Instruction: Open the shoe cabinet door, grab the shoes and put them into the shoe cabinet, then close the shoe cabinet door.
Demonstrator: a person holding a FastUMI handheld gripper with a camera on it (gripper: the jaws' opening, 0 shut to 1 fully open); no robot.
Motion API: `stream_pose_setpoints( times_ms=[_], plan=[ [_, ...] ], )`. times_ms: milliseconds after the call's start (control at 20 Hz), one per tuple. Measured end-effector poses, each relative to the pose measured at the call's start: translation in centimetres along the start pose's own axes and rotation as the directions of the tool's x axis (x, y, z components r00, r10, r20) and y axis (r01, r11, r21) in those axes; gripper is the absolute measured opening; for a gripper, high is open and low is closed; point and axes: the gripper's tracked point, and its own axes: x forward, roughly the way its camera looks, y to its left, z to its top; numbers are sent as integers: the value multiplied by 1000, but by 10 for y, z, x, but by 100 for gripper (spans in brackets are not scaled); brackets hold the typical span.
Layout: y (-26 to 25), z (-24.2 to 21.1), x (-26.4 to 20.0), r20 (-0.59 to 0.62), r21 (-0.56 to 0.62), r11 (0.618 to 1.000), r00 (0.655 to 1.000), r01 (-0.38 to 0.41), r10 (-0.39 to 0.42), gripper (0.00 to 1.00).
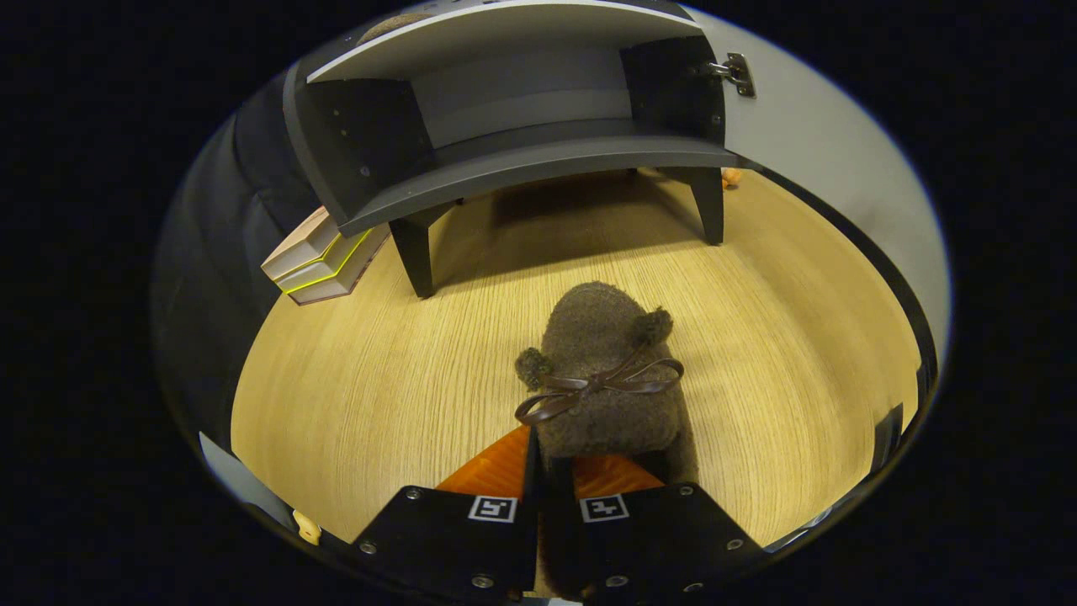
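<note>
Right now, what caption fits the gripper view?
Gripper shut on a brown slipper, carried over the wooden floor toward the open shoe cabinet.

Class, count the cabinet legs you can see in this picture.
2: a left leg near the stacked books, and a right leg under the open door. Back legs may be hidden.

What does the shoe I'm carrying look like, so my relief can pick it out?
Start at the open shoe cabinet on the wooden floor. In front of it, the fingers are shut on a brown fuzzy shoe. Its leather bow and two pompoms set it apart from the books.
</note>
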Motion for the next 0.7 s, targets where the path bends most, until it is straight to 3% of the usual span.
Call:
stream_pose_setpoints(
  times_ms=[200,700],
  plan=[
    [-2,3,-4,6,26,1000,1000,-16,16,6],
    [2,31,-71,85,-27,999,996,-21,23,6]
  ],
)
